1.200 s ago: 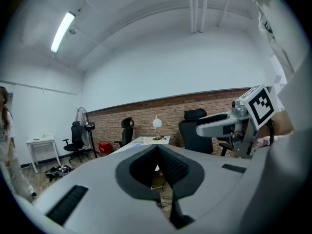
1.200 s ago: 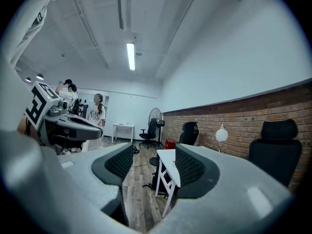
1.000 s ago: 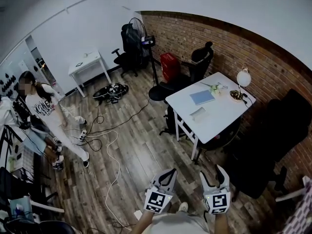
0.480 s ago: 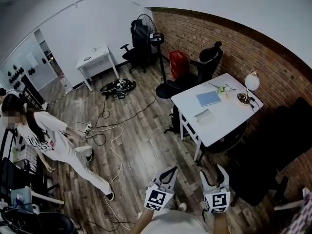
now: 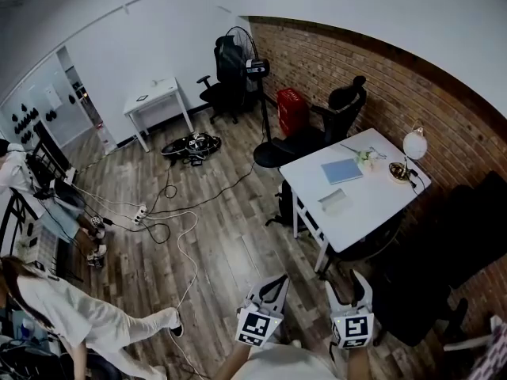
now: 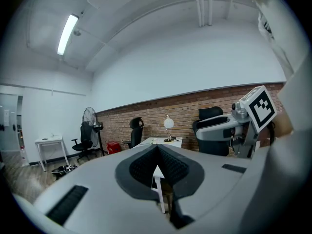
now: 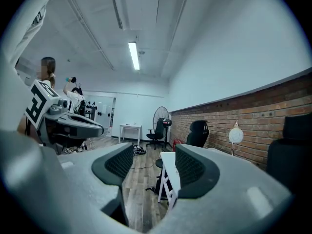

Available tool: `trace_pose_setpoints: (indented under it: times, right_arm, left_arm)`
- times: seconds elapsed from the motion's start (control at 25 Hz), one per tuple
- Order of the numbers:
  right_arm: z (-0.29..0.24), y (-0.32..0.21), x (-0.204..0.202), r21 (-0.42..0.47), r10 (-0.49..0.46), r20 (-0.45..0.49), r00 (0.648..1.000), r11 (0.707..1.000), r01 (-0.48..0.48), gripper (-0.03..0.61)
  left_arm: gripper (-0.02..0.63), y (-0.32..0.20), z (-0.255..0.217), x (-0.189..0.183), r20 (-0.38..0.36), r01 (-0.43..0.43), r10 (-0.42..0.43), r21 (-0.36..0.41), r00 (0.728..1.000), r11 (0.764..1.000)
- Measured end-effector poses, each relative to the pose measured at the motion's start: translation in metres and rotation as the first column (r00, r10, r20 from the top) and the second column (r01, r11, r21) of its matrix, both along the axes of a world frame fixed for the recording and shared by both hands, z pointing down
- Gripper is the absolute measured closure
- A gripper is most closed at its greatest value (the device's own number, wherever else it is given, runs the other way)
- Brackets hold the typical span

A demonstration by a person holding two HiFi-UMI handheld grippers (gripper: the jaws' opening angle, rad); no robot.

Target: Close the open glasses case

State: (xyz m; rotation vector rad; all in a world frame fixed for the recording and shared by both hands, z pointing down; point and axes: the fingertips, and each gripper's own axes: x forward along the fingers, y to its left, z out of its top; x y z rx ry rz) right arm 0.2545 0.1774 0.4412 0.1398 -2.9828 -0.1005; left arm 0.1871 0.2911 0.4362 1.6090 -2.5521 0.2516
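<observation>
On the white table [image 5: 372, 204] by the brick wall, far ahead of both grippers, lies a pale flat case [image 5: 333, 201]; it is too small to tell whether it is open. Beside it are a blue book [image 5: 341, 171] and a round lamp [image 5: 413, 144]. My left gripper [image 5: 277, 280] is held low at the bottom of the head view, its jaws shut together and holding nothing [image 6: 157, 150]. My right gripper [image 5: 347, 280] hangs beside it with its jaws apart and nothing between them [image 7: 153, 165]. The table [image 7: 168, 172] shows between the right jaws.
Cables [image 5: 178, 236] trail over the wooden floor. A black chair [image 5: 313, 133], a standing fan [image 5: 245, 50] and a red box [image 5: 291, 109] stand along the brick wall. A small white desk [image 5: 154, 101] is at the back. A person [image 5: 71, 319] is at the lower left.
The person in the white shirt has walked from the left middle down to the lower left corner. The view has shifted slightly. Both grippers keep their pose.
</observation>
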Motion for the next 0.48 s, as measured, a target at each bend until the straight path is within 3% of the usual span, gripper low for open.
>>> trace_pose_setpoints:
  times: [0.48]
  right_arm:
    - [0.009,-0.024,-0.067,-0.008,0.064,-0.040,0.997,0.998,-0.064,0.307]
  left_arm:
    - [0.611,-0.026,0.007,-0.073,-0.014,-0.053,0.053,-0.025,0.999,0.998]
